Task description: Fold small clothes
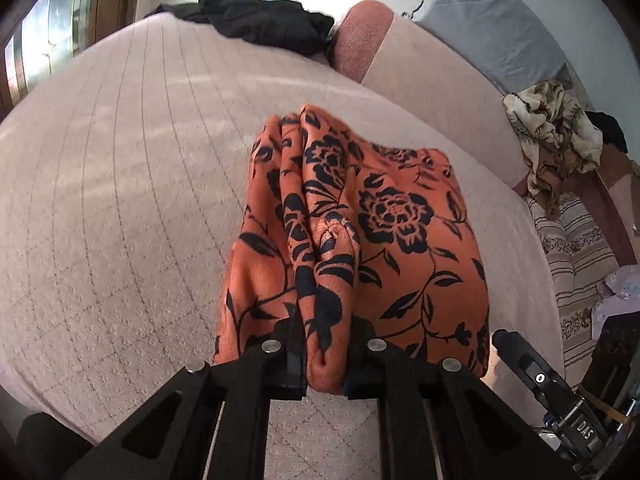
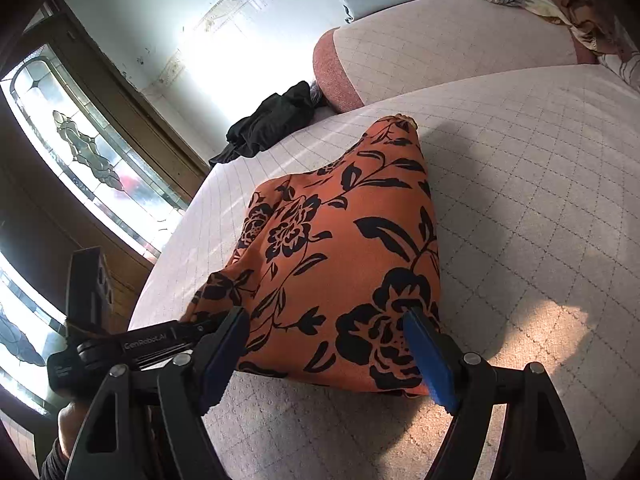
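Note:
An orange garment with a black flower print (image 1: pixel 384 220) lies in a folded heap on the pale quilted bed cover (image 1: pixel 120 200). My left gripper (image 1: pixel 326 340) is shut on a bunched fold at the garment's near edge, and the cloth bulges out between its black fingers. In the right wrist view the same garment (image 2: pixel 340 248) spreads out ahead of my right gripper (image 2: pixel 328 348). That gripper stands open, its blue pads (image 2: pixel 430 356) wide apart on either side of the garment's near edge and not pressing it. The left gripper (image 2: pixel 196 326) grips the garment's left corner there.
A crumpled black garment (image 1: pixel 264 24) lies at the far edge of the bed next to a pink bolster (image 1: pixel 360 40). A cream patterned cloth pile (image 1: pixel 556 136) and striped bedding (image 1: pixel 576 248) sit to the right. A leaded-glass window (image 2: pixel 88 152) lines the left wall.

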A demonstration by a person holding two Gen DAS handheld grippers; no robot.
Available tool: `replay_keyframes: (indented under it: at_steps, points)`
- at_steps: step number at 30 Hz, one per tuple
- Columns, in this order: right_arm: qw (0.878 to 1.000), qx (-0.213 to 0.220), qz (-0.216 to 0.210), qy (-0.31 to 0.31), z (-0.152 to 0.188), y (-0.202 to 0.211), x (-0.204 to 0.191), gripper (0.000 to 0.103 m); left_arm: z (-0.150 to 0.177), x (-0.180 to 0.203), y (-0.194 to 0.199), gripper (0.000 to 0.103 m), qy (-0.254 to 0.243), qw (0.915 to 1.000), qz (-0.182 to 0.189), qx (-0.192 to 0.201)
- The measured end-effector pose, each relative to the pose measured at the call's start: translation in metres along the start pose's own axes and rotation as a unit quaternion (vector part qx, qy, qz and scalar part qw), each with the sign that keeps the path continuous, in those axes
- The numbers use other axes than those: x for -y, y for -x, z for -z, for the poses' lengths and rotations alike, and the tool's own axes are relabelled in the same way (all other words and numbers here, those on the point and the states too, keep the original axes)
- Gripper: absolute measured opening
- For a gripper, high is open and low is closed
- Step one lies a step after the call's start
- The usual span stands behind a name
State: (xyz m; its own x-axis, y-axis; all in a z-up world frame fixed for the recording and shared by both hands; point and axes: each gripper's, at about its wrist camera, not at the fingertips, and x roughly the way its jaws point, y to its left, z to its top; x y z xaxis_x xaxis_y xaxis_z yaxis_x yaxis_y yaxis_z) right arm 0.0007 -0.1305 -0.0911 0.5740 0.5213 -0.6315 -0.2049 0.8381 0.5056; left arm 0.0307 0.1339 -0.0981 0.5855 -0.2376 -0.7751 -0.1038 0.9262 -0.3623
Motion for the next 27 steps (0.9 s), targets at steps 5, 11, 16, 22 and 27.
replay_keyframes:
  at_steps: [5,11,16,22,27]
  points:
    - [1.000,0.007,-0.008,-0.016,-0.014,-0.005,0.009,0.082,0.013,-0.027,-0.026,0.012,0.043,0.9979,-0.034,-0.034]
    - [0.999,0.000,-0.008,-0.034,-0.027,-0.010,0.016,0.082,0.016,-0.040,-0.036,0.014,0.051,0.9975,-0.007,-0.049]
    - [0.999,-0.006,-0.038,-0.001,-0.030,-0.017,-0.007,0.084,0.004,-0.048,-0.019,0.028,0.058,0.9966,0.020,-0.056]
    - [0.998,-0.048,-0.030,-0.004,-0.001,-0.049,0.003,0.085,-0.056,-0.030,-0.018,0.049,0.014,0.9992,0.032,-0.020]
    - [0.998,-0.050,-0.031,-0.002,0.001,-0.050,0.002,0.086,-0.100,-0.026,-0.097,0.049,-0.011,0.9953,0.005,-0.096]
